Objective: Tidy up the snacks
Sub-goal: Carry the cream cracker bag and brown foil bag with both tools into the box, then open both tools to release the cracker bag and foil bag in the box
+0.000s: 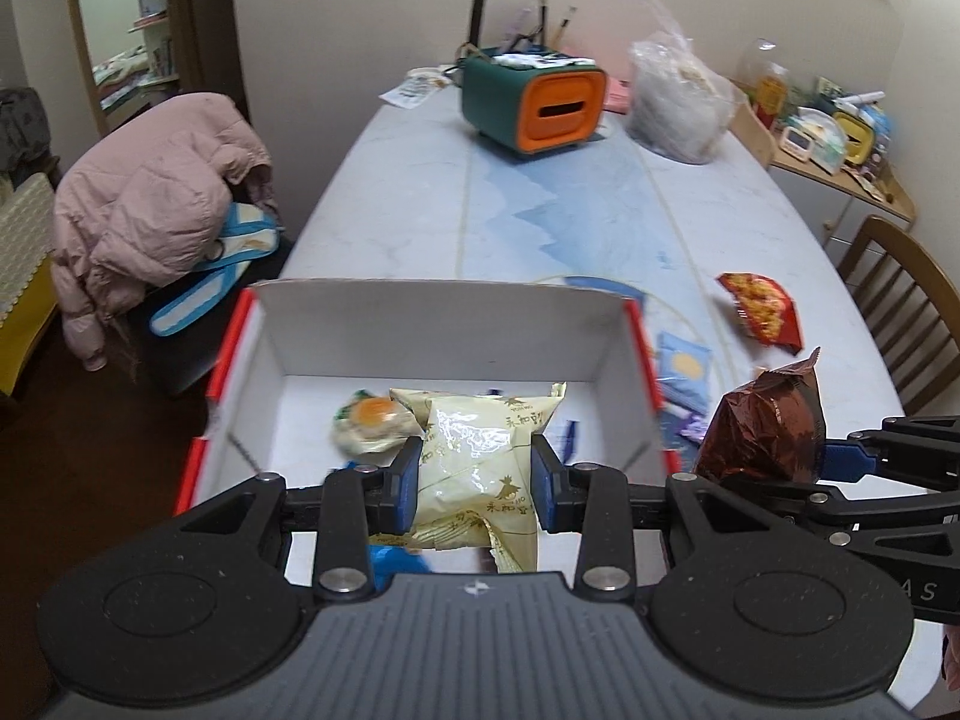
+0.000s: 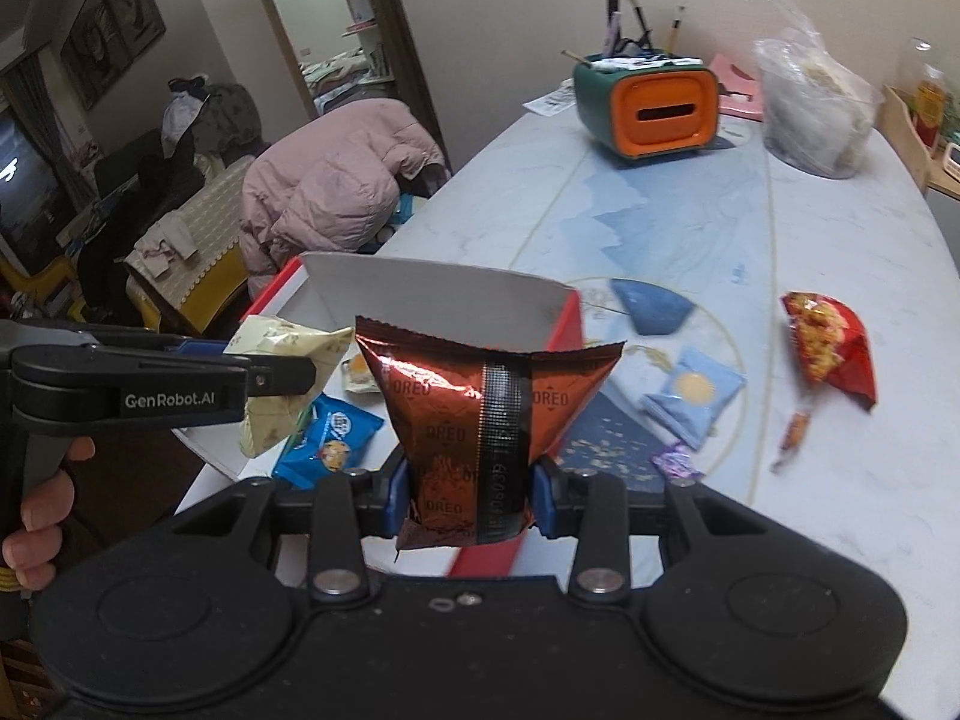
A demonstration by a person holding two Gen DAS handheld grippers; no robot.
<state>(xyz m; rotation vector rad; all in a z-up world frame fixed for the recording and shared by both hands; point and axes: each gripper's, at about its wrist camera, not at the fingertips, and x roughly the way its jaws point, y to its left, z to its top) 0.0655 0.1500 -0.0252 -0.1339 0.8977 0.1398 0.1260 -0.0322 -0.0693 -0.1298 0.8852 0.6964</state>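
Left gripper clenches yellow pack over box, frame centre; right gripper clenches Oreo bag low. Risk: slick foil may slip, miss box.

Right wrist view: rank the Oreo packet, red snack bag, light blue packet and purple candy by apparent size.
1. Oreo packet, though it sits closest to the camera, so its lead is inflated.
2. Red snack bag.
3. Light blue packet.
4. Purple candy.

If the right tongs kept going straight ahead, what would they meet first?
Likely the white box: its far wall stands right behind the Oreo packet that the right tongs grip, though depth is unclear.
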